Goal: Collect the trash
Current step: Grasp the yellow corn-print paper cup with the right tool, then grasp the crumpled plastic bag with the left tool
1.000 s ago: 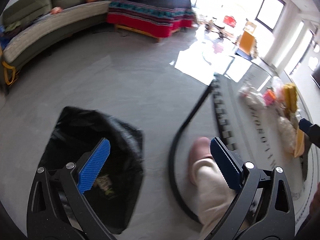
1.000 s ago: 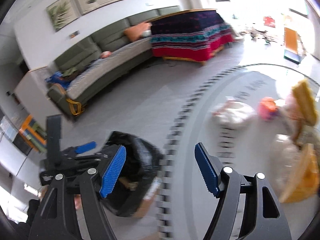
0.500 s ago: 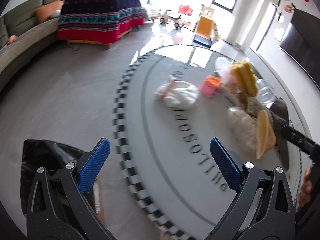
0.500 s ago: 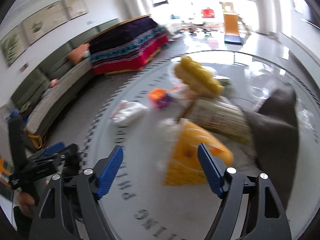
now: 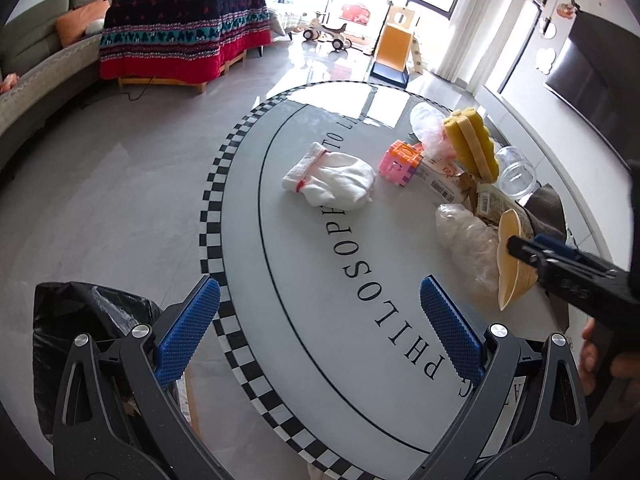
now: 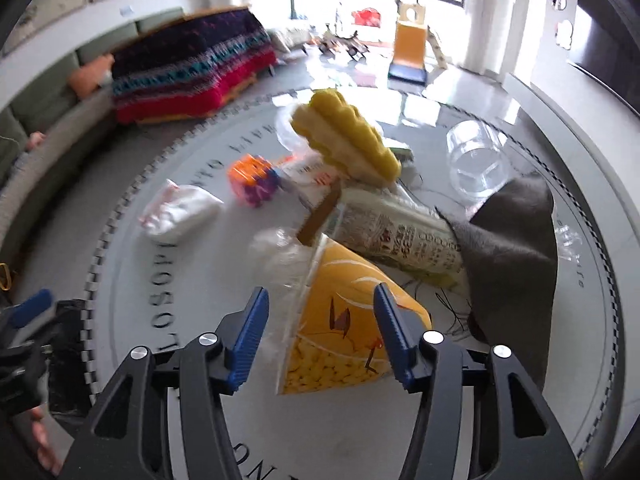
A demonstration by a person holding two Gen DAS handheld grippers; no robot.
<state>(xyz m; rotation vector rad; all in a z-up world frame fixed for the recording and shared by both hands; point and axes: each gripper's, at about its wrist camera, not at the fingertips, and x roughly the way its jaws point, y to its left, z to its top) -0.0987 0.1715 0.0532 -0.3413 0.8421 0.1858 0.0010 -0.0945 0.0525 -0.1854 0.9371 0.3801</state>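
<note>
A yellow paper cup (image 6: 344,320) printed with corn lies on its side on the round grey table (image 5: 288,264), among several other bits of litter. My right gripper (image 6: 320,292) hangs over it with the cup between its closing jaws. The right pad is at the cup's side, and the left pad (image 6: 248,320) stands off it, next to a clear plastic bag (image 6: 280,248). My left gripper (image 5: 318,292) is open and empty above the table's checkered near edge. The black trash bag (image 5: 80,312) stands open on the floor at the lower left.
On the table lie a white cloth (image 5: 332,180), a pink-orange toy cube (image 5: 400,162), a yellow sponge (image 5: 472,140), a clear jar (image 6: 476,156), a printed packet (image 6: 400,236) and a grey cloth (image 6: 516,240). A sofa and a blanket-covered table stand beyond the grey floor.
The left wrist view swung from the trash bag and floor to the table. My right gripper moved from the bag across the table onto the yellow cup, and its jaws narrowed.
</note>
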